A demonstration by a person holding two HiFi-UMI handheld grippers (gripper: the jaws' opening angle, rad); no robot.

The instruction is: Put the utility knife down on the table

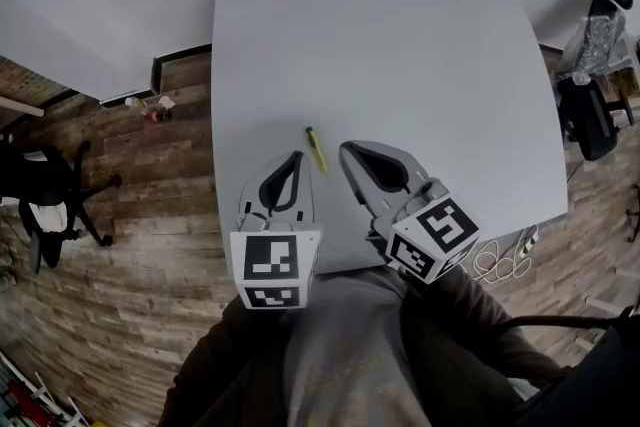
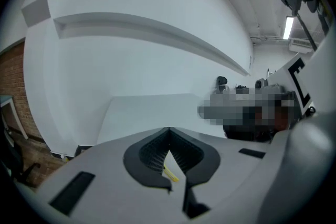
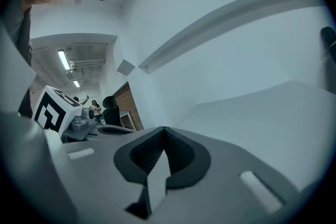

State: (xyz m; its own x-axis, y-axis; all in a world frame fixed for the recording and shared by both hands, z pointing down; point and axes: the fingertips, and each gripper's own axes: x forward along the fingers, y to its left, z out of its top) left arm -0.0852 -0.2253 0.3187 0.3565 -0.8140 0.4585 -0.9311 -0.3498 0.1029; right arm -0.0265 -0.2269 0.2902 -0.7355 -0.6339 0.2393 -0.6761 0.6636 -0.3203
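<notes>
On the grey worktop [image 1: 400, 35] just ahead of you, the yellow utility knife [image 1: 316, 149] lies flat, between the tips of both tools; your left hand-held gripper [image 1: 297, 158] has its jaws closed on nothing, just beside the knife; your right hand-held gripper [image 1: 347, 151] is likewise closed and empty.

the utility knife [image 1: 316, 149] is slim and yellow, with a darker far end. it lies flat on the grey table [image 1: 400, 35], close to the near edge, slightly slanted, pointing away.
</notes>
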